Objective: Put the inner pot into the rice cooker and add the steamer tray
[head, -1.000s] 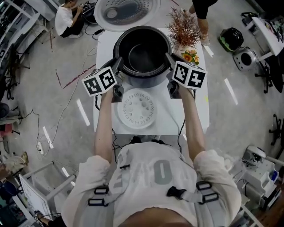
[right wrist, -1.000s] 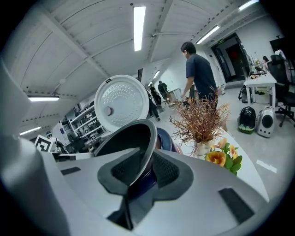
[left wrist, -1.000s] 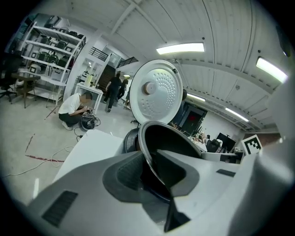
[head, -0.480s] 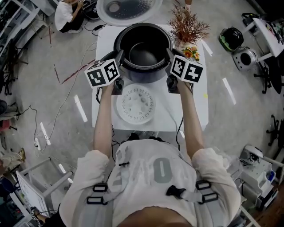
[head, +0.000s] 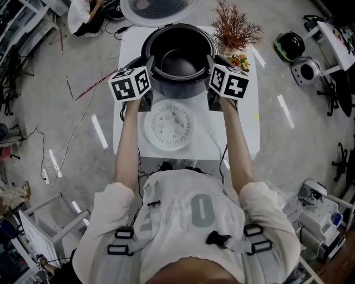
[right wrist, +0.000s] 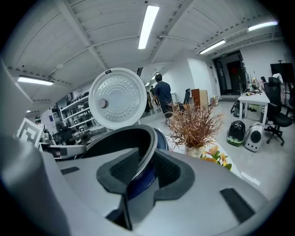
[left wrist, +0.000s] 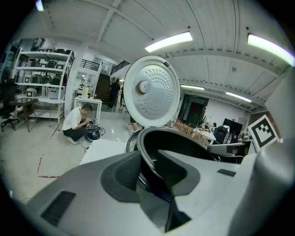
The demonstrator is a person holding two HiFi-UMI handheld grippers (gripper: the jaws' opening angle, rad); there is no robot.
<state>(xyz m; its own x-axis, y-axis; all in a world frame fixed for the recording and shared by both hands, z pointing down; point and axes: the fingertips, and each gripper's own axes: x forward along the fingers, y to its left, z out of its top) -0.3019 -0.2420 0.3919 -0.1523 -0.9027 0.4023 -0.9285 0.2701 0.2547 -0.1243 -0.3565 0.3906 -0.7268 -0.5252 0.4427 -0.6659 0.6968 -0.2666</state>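
The black inner pot (head: pixel 180 62) sits down inside the rice cooker (head: pixel 177 90) at the table's far end, under the raised lid (head: pixel 161 8). My left gripper (head: pixel 148 66) straddles the pot's left rim (left wrist: pixel 184 138) and my right gripper (head: pixel 211 65) straddles its right rim (right wrist: pixel 120 140). Both pairs of jaws are opening with the rim still between them. A slim gap shows beside the wall in the left gripper (left wrist: pixel 150 177) and the right gripper (right wrist: pixel 146 170) views. The white steamer tray (head: pixel 169 123) lies flat on the table just in front of the cooker.
A dried red plant (head: pixel 236 30) and some flowers (head: pixel 239 60) stand right of the cooker on the white table (head: pixel 238 133). A person crouches on the floor at the far left (head: pixel 83 11). Other small appliances (head: pixel 297 55) sit on the floor to the right.
Both grippers have rolled slightly while staying at the pot's rim. The pot rests in the cooker throughout, and the tray has not moved.
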